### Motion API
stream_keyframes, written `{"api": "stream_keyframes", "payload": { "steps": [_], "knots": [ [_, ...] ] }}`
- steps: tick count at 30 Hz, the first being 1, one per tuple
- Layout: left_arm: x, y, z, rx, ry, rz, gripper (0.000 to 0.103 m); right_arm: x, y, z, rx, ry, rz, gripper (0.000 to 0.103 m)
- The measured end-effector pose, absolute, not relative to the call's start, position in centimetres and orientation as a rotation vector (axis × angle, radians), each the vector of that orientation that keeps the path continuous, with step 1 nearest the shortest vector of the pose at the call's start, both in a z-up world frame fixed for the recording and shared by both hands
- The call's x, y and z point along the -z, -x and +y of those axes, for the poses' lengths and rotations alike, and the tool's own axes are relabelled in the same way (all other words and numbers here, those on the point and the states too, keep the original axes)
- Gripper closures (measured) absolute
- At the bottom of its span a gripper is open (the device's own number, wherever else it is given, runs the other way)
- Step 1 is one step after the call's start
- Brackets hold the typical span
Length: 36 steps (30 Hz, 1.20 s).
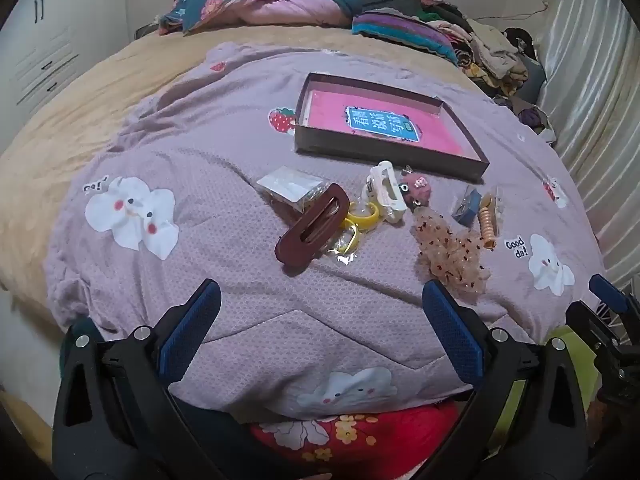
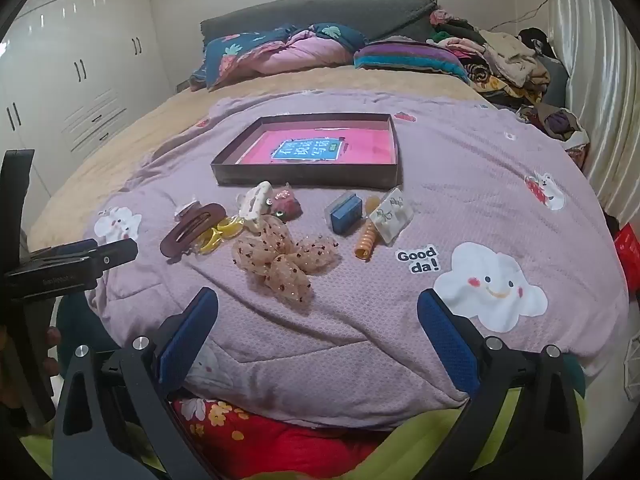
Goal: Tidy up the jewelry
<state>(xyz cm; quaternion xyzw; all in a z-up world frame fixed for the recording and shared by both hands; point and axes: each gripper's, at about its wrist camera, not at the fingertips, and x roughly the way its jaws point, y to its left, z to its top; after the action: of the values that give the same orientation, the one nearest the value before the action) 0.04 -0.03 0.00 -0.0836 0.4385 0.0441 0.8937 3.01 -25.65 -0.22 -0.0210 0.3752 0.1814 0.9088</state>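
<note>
A shallow brown box (image 1: 384,158) (image 2: 308,180) with a pink bottom lies on the purple quilt. In front of it lie a brown hair clip (image 1: 314,226) (image 2: 192,229), a white claw clip (image 1: 386,190) (image 2: 254,200), yellow rings (image 1: 362,216) (image 2: 224,232), a sheer dotted scrunchie (image 1: 452,256) (image 2: 284,260), an orange spiral tie (image 1: 487,228) (image 2: 366,242), a small blue box (image 1: 468,208) (image 2: 344,212) and a packet of earrings (image 2: 392,212). My left gripper (image 1: 320,312) and right gripper (image 2: 318,312) are open and empty, near the quilt's front edge.
A purple quilt (image 1: 224,152) (image 2: 460,184) covers the bed. Pillows and folded blankets (image 2: 288,50) lie at the headboard, a clothes pile (image 2: 508,60) at the back right. White wardrobes (image 2: 72,80) stand on the left, a curtain (image 2: 592,80) on the right.
</note>
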Motion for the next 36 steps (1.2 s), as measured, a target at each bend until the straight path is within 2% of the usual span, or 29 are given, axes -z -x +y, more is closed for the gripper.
{"api": "stream_keyframes", "payload": {
  "steps": [36],
  "knots": [
    [-1.0, 0.4, -0.6, -0.076, 0.161, 0.882, 0.009, -0.5, -2.9, -25.6, -0.374, 0.038, 0.768, 0.004]
  ]
}}
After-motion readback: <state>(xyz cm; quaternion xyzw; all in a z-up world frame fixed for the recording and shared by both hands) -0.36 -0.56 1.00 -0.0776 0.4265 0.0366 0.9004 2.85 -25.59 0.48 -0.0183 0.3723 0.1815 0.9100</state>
